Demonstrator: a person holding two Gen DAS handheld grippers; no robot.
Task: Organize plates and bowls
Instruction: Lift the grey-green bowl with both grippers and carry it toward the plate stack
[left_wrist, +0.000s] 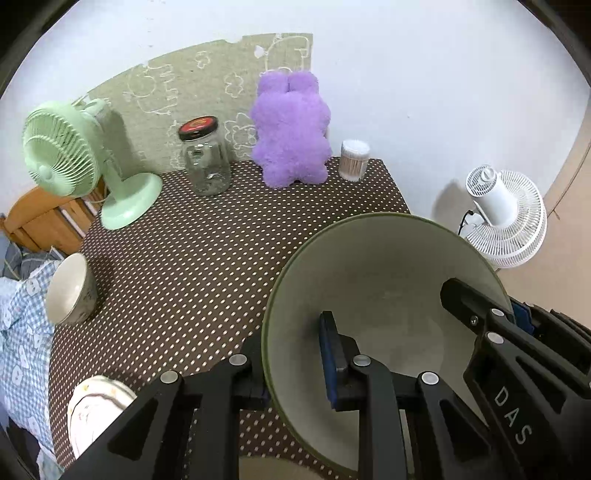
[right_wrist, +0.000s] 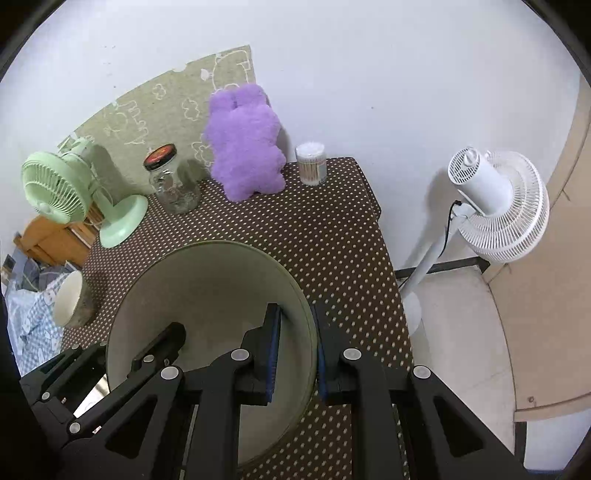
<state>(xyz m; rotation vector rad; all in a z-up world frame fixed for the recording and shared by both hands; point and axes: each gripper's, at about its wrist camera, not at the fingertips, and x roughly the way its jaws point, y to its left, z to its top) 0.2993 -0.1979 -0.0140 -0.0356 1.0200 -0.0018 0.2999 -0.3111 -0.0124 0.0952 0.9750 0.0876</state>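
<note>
Bowls: two, one large green bowl (left_wrist: 373, 280) and one small bowl (left_wrist: 70, 291). Plates: one (left_wrist: 99, 410). Fans: two, green (left_wrist: 62, 155) and white (left_wrist: 506, 218); jar (left_wrist: 205, 158), plush toy (left_wrist: 290, 129), swab tub (left_wrist: 354, 159): one each.

You've got a large olive-rimmed bowl (left_wrist: 373, 280) with a smooth, matt cream interior that reads as glazed ceramic, over a brown white-dotted tablecloth (left_wrist: 192, 258) of flat, matt cloth. Your black gripper frames look like matt plastic with bright metal pins, and the blue finger pads (right_wrist: 275, 354) look rubbery. Behind: a clear glossy glass jar (left_wrist: 207, 162) with a black metal-looking lid, and a fuzzy purple plush toy (left_wrist: 291, 129).
</note>
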